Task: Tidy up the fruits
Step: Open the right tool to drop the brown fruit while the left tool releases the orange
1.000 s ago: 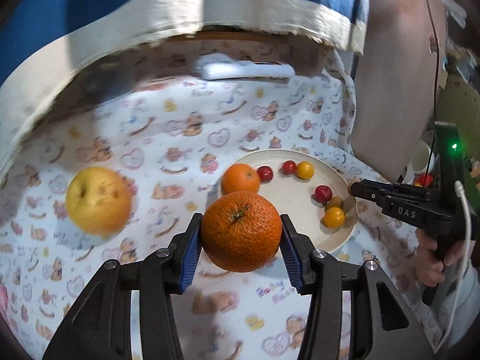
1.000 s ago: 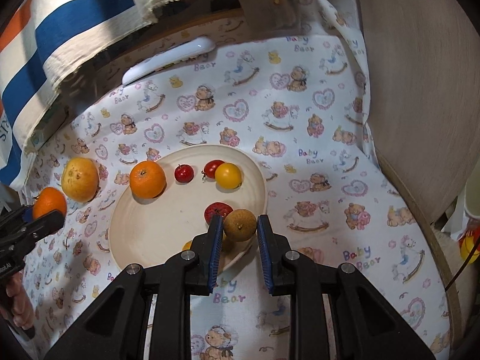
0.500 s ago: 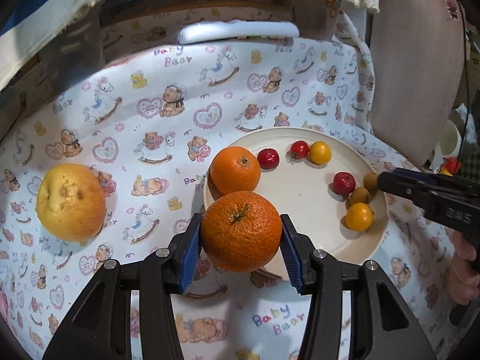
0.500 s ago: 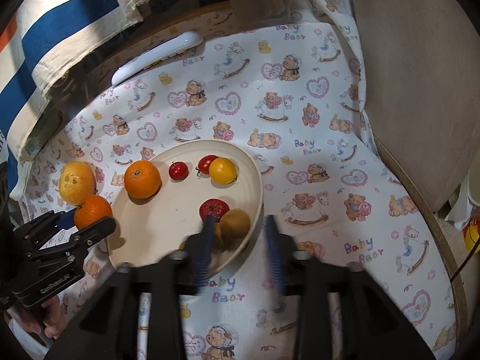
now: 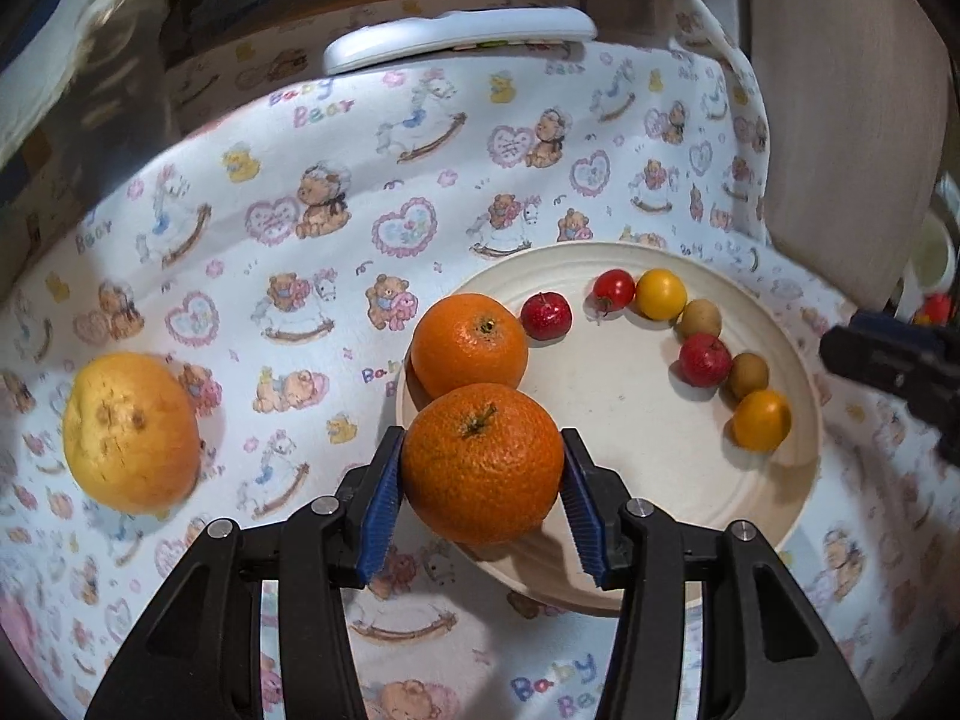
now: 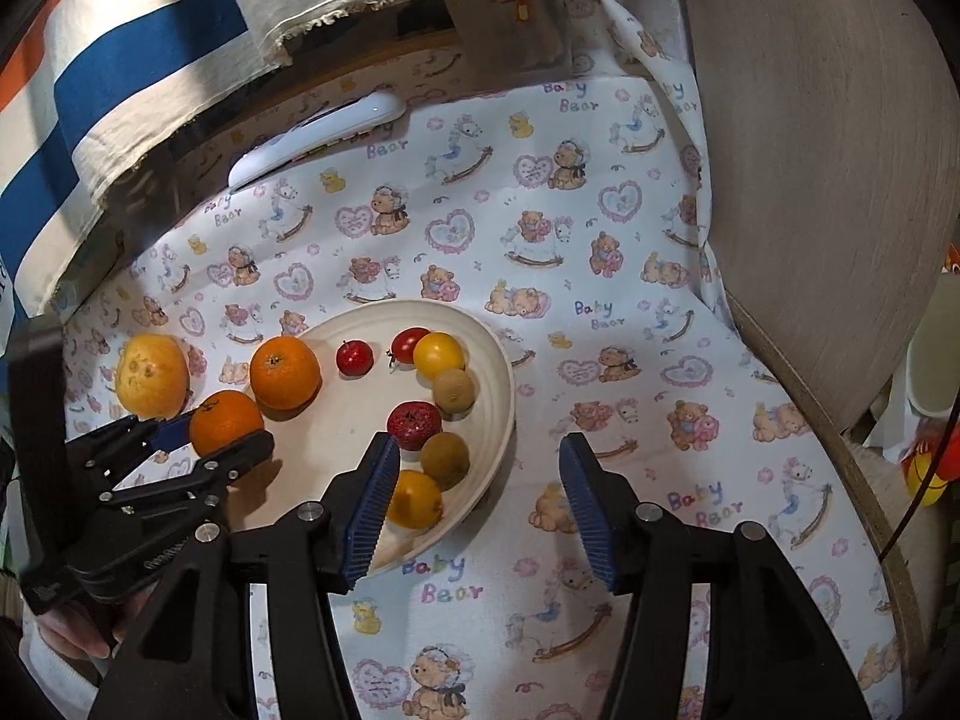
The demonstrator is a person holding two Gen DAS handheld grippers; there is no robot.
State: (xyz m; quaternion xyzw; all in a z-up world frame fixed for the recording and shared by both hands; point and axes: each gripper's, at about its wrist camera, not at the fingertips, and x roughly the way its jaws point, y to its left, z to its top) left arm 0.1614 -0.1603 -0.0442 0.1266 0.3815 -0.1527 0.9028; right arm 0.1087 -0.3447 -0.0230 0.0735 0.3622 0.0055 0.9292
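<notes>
Fingers (image 5: pixel 384 492) grip orange (image 5: pixel 483 462); plate (image 5: pixel 630 540) holds fruit.

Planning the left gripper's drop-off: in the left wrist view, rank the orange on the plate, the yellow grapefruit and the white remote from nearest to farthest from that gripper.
1. Orange on the plate, just beyond the left gripper.
2. Yellow grapefruit, left, on the cloth.
3. White remote, at the far edge.
</notes>
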